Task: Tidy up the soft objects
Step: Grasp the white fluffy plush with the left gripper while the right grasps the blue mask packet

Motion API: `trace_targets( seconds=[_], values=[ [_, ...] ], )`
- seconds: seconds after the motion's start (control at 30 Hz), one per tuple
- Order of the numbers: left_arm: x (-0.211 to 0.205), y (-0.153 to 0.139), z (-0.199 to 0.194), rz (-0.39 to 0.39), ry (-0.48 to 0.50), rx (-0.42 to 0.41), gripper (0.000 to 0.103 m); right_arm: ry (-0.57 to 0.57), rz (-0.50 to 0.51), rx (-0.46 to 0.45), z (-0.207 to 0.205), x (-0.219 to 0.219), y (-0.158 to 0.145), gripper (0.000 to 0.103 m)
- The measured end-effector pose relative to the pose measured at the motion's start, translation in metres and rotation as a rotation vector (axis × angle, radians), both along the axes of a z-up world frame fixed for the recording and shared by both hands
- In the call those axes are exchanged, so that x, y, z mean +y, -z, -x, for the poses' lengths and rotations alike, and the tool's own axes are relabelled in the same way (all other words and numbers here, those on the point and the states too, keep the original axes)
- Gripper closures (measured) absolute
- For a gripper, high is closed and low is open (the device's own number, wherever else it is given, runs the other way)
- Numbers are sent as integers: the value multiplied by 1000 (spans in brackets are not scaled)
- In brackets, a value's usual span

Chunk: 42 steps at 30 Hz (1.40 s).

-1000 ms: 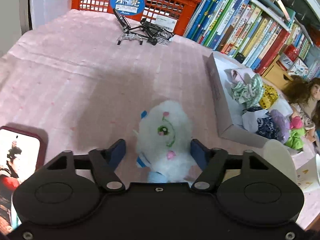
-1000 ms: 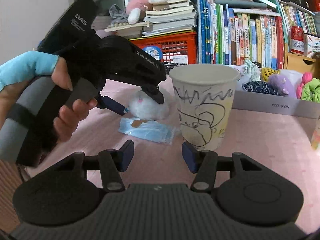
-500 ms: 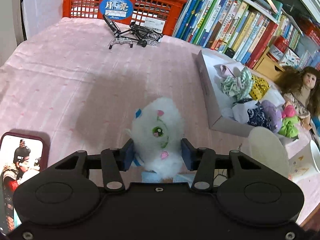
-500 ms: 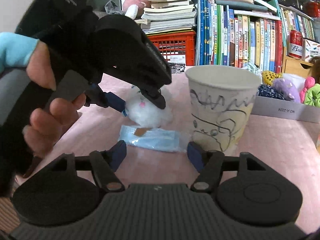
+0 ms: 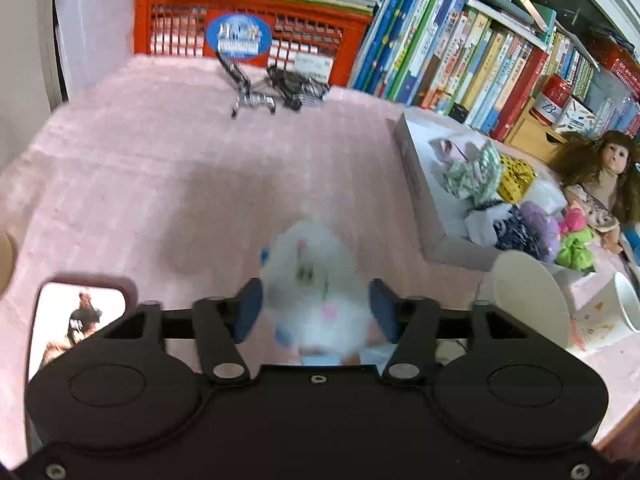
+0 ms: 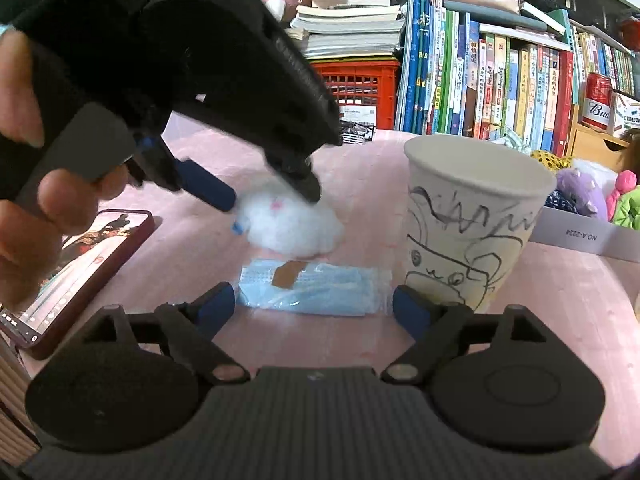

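Paper cup (image 6: 472,216) and phone (image 6: 76,276) flank mask (image 6: 316,288) – fluffy toy (image 6: 292,224) behind

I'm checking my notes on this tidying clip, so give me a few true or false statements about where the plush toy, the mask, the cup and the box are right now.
1. The white plush toy sits between the left gripper fingers. True; the jaws are opening around it.
2. The packaged face mask lies inside the paper cup. False: it lies flat on the pink tablecloth, to the left of the cup in the right wrist view.
3. The paper cup stands upright. True.
4. The right gripper is clamped on the cup. False: its jaws are opening, with only the mask ahead between them.
5. The white box already holds soft fabric items. True.
6. The phone is in the box. False: it lies on the tablecloth.
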<state>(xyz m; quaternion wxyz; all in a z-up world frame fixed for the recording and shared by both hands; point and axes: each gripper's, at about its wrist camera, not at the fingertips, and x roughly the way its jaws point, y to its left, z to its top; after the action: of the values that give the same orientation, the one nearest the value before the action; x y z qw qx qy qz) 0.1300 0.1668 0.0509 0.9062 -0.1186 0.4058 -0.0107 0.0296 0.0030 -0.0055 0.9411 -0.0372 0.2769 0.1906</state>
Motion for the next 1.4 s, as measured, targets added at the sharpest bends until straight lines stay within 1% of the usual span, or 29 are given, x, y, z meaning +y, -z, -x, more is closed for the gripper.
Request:
trace_targets(
  seconds=[0.07, 0.1, 0.17, 0.23, 0.27, 0.3, 0.37, 0.4, 0.43, 0.47, 0.53, 0.6, 0.8, 1.0, 1.2, 1.27, 1.33, 1.4],
  values=[
    [-2, -2, -3, -18, -4, -31, 22, 0, 15, 8, -1, 3, -1, 7],
    [-4, -1, -5, -33, -6, -39, 22, 5, 25, 9, -2, 5, 0, 7],
    [-8, 4, -10, -63, -13, -21, 22, 17, 37, 10, -3, 9, -1, 7],
    [-10, 10, -16, -69, -13, 10, 22, 22, 32, 18, -3, 11, -1, 12],
    [-9, 13, -18, -60, -13, 24, 25, 23, 28, 22, -4, 12, -1, 16],
    [-8, 17, -20, -48, -13, 37, 31, 23, 25, 24, -4, 12, -1, 20],
    [-4, 24, -25, -14, -8, 81, 41, 19, 29, 18, -4, 12, 0, 22],
    [-1, 26, -27, 38, 5, 98, 49, 16, 29, 15, -3, 12, 0, 22],
    [2, 28, -28, 68, 6, 110, 49, 13, 26, 13, -2, 11, 0, 23],
    [5, 27, -29, 76, 2, 119, 50, 9, 21, 13, -2, 10, 0, 23],
    [8, 26, -32, 85, 8, 134, 52, 3, 13, 12, -1, 7, 0, 24],
    [8, 23, -33, 80, 14, 133, 56, -12, 7, 4, 2, 3, 0, 24],
    [2, 14, -28, 48, 26, 101, 59, -78, 17, -34, 16, -5, -3, 24],
    [-3, 12, -23, 22, 31, 96, 60, -131, -17, -45, 31, -23, -11, 24],
    [-5, 8, -17, 18, 28, 88, 60, -129, -20, -47, 37, -47, -18, 24],
    [-5, 7, -14, 14, 24, 80, 60, -124, -17, -29, 38, -56, -19, 24],
    [-3, 4, -13, 36, 20, 87, 60, -124, -19, -19, 42, -65, -20, 24],
    [0, 1, -14, 47, 11, 88, 60, -112, -15, -30, 42, -75, -24, 24]
  ],
)
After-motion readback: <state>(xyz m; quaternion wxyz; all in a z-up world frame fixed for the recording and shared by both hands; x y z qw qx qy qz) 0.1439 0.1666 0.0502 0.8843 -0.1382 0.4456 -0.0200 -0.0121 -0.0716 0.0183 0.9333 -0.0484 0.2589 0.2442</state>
